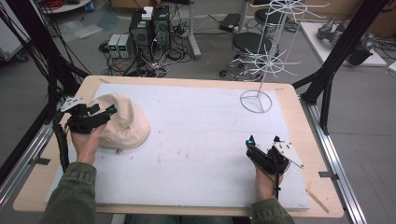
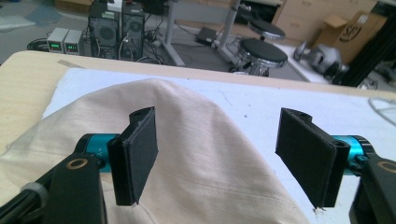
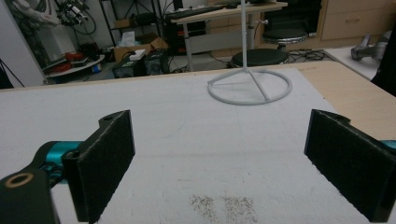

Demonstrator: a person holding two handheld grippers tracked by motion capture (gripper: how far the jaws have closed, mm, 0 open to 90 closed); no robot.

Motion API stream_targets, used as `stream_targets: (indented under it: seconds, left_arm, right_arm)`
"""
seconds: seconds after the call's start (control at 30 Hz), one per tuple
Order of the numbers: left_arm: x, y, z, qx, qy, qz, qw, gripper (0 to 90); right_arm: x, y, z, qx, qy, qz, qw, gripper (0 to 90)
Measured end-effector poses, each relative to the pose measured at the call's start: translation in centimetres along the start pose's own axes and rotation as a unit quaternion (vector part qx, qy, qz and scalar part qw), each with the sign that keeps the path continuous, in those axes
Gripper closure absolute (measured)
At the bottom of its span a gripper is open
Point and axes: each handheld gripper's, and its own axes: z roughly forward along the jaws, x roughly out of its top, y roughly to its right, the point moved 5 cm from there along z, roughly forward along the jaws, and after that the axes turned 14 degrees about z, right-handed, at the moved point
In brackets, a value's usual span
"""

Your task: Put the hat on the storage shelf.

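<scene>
I've got the cream fabric hat (image 1: 122, 122) lying domed on the left part of the white mat (image 1: 196, 140), toward the far-left corner, crown up and rumpled along its near edge. My left gripper (image 1: 111, 111) sits right at the hat's left flank, jaws spread wide; in the left gripper view the hat (image 2: 196, 154) swells up between and beyond the two black pads (image 2: 137, 151), and I see no pad pressing into the cloth, so nothing is clamped. My left hand (image 1: 86, 140) rests at the hat's near-left edge.

Over on the right, my right gripper (image 1: 261, 144) rests low on the mat near the near-right corner, well apart from the hat. In the right gripper view its jaws stand wide apart with only bare mat (image 3: 196, 135) between them. Beyond it, the white wire rack (image 1: 268, 56) stands on its ring base (image 3: 250, 86) at the far-right of the tabletop (image 1: 299, 107).
</scene>
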Motion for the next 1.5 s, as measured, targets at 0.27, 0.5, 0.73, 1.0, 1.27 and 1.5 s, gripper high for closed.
stream_targets:
  seconds: [0.27, 0.5, 0.73, 1.0, 1.27, 1.5]
  left_arm:
    - [-0.1, -0.1, 1.9, -0.010, -0.032, -0.004, 0.9994, 29.5]
    - [0.2, 0.5, 2.8, -0.019, -0.034, -0.006, 0.9992, 29.5]
    - [-0.2, 1.2, 4.4, -0.025, -0.072, -0.039, 0.9963, 29.5]
    - [-1.2, 2.2, 6.2, -0.029, -0.117, -0.057, 0.9911, 29.5]
    - [-1.9, 3.4, 7.3, -0.039, -0.167, -0.090, 0.9810, 31.4]
    - [-2.5, 4.1, 8.0, -0.040, -0.189, -0.090, 0.9771, 32.3]
  right_arm:
    - [0.0, 0.0, 0.0, 0.001, -0.002, 0.002, 1.0000, 7.4]
    - [-0.1, 0.0, 0.1, 0.001, -0.004, 0.000, 1.0000, 7.4]
    - [-0.1, 0.0, 0.2, 0.002, -0.006, -0.001, 1.0000, 7.4]
    - [-0.1, 0.0, 0.2, 0.004, -0.007, 0.001, 1.0000, 7.4]
    - [-0.2, 0.0, 0.3, 0.005, -0.012, 0.001, 0.9999, 7.4]
    - [-0.2, 0.0, 0.3, 0.006, -0.015, 0.003, 0.9999, 7.4]
